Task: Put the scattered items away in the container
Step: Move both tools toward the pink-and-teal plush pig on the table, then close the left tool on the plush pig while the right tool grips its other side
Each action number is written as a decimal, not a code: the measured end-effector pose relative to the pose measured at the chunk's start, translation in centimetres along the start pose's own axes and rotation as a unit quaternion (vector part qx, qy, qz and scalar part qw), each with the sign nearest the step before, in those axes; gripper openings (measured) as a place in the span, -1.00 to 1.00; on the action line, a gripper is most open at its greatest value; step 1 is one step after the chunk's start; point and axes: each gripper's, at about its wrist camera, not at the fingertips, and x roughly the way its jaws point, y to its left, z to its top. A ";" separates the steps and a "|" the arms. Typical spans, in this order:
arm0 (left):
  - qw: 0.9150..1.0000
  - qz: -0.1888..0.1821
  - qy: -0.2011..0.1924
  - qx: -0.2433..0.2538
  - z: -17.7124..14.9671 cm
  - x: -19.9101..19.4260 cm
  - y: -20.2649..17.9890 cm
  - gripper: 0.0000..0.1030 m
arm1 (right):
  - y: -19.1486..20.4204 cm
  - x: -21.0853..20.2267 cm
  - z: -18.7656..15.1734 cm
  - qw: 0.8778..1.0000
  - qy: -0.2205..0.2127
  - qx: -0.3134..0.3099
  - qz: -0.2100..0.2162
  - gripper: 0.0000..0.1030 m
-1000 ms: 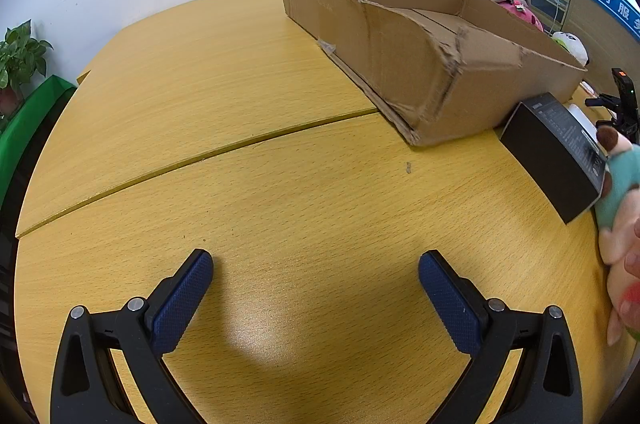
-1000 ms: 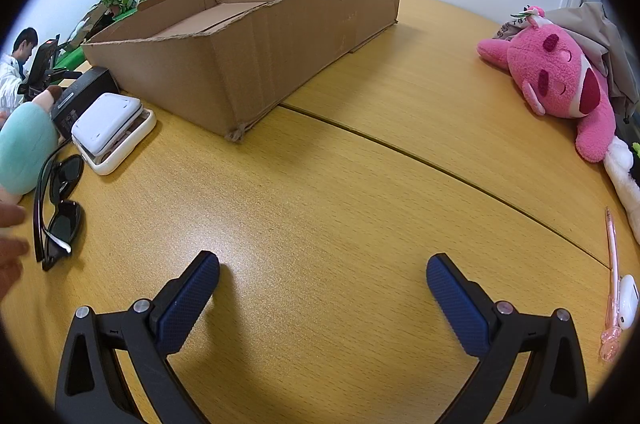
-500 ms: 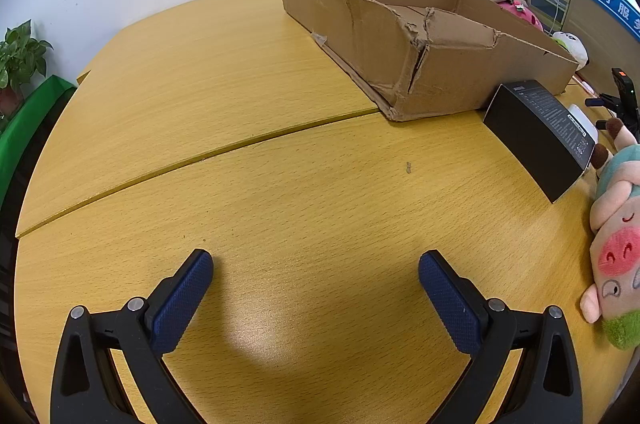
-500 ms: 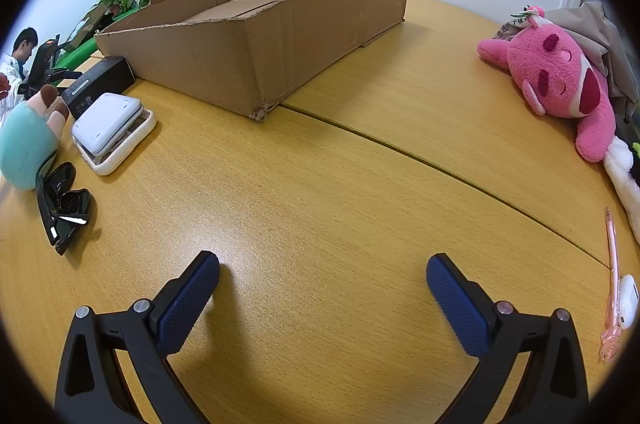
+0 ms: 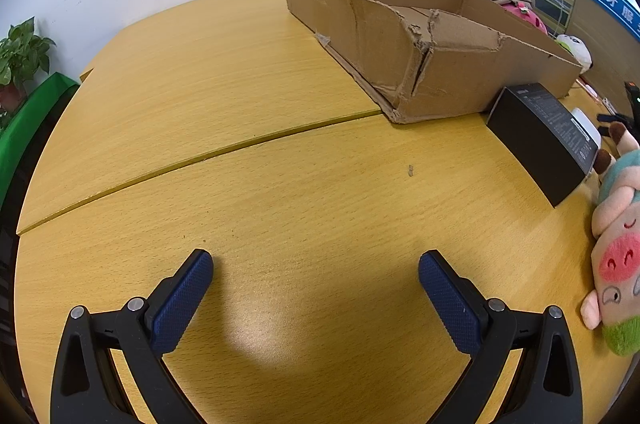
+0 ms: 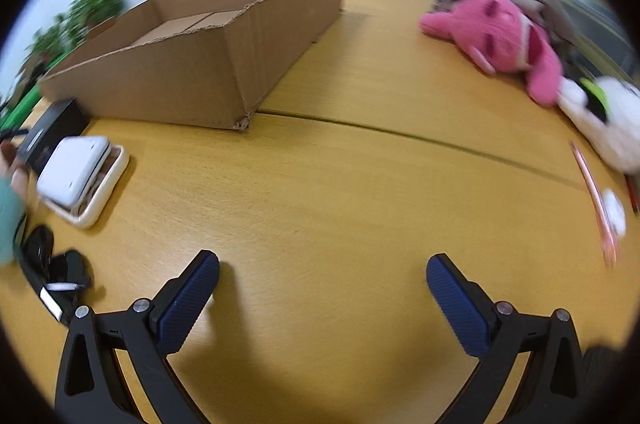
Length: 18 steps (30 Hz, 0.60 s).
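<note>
We see the right wrist view smeared by blur, so the sunglasses (image 6: 52, 272) at its left edge and the pink pen (image 6: 596, 200) with a small white case (image 6: 614, 210) at its right are hard to make out. A teal plush toy (image 5: 618, 248) is cut off at the right edge of the left wrist view, and the pink plush (image 5: 524, 16) there shows only above the far wall of the cardboard box (image 5: 420, 44).

The left hand-held gripper (image 5: 316, 278) hangs low over bare wood, its blue pads wide apart and empty. The right hand-held gripper (image 6: 323, 280) sits likewise, spread and holding nothing.

The cardboard box, torn at one corner, rests on the yellow wooden worktop (image 5: 240, 192) across a seam between two panels. A black carton (image 5: 540, 140) lies just beside its near wall, and a white device in a cream tray (image 6: 80, 176) lies near the carton. A white plush (image 6: 600, 120) touches the pink one. We see a white wall and potted plants (image 5: 20, 56) behind.
</note>
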 end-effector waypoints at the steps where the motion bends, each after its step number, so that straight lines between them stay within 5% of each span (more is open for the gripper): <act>1: 1.000 0.005 0.000 -0.006 0.1 0.1 0.0 1.00 | 0.5 -0.2 -0.3 1.000 0.000 0.011 -0.008 1.00; 9: 0.996 0.050 0.000 -0.073 -1.3 -0.7 -3.5 1.00 | 2.8 -1.3 -1.7 0.998 0.012 0.048 -0.032 0.99; 14: 0.985 0.021 -0.101 -0.138 -2.1 -8.9 -7.4 1.00 | 6.2 -6.4 -0.6 0.997 -0.029 0.069 -0.010 0.99; 18: 0.972 -0.054 -0.176 -0.143 -1.3 -15.6 -11.7 1.00 | 11.8 -11.6 1.8 0.995 -0.098 0.010 0.023 0.99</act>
